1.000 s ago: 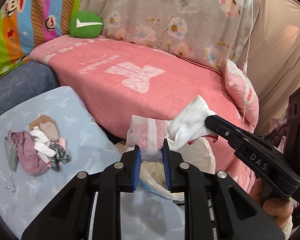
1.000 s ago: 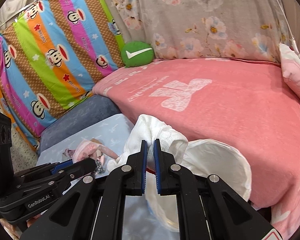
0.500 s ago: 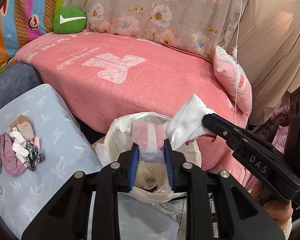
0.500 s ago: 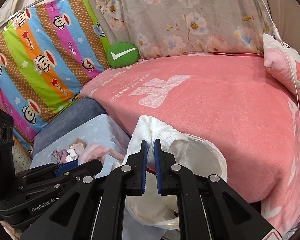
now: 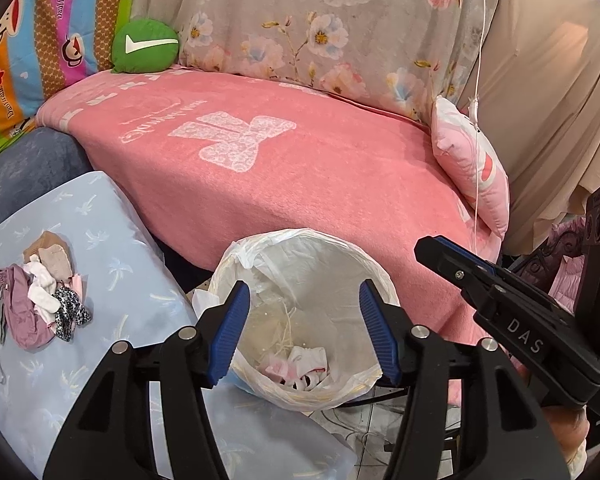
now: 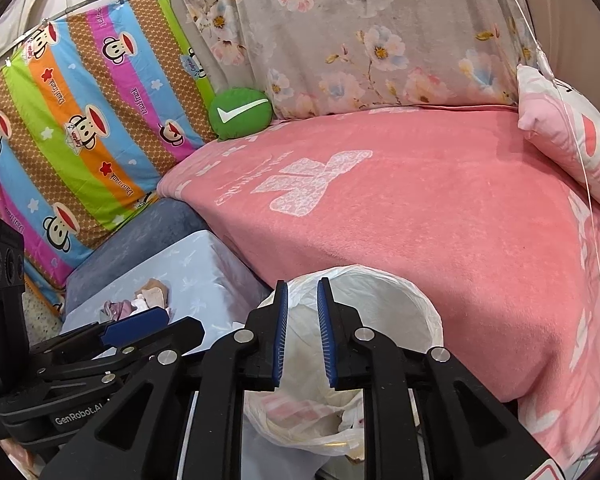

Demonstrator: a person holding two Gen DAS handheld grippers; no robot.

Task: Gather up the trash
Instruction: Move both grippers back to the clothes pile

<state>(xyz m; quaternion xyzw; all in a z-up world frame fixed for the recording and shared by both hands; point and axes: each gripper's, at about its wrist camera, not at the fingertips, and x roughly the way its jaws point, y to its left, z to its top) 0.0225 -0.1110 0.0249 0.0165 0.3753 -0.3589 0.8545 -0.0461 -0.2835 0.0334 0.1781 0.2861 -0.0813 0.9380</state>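
Note:
A trash bin lined with a white plastic bag (image 5: 352,252) stands on the floor against the pink bed; it also shows in the right wrist view (image 6: 404,300). White and pink trash pieces (image 5: 300,364) lie at its bottom. My left gripper (image 5: 304,328) is open and empty right over the bin mouth. My right gripper (image 6: 302,336) is open by a narrow gap and empty, over the bin's near rim. In the left wrist view the right gripper (image 5: 432,248) reaches in from the right.
A small heap of socks and cloth scraps (image 5: 36,304) lies on a light blue cushion (image 5: 112,264) left of the bin. The pink blanket (image 5: 300,168) covers the bed behind, with a green round pillow (image 5: 144,46) and a pink pillow (image 5: 472,172).
Both grippers have opened and let go of the white and pink trash pieces, which now lie inside the bin. Both have moved over the bin mouth.

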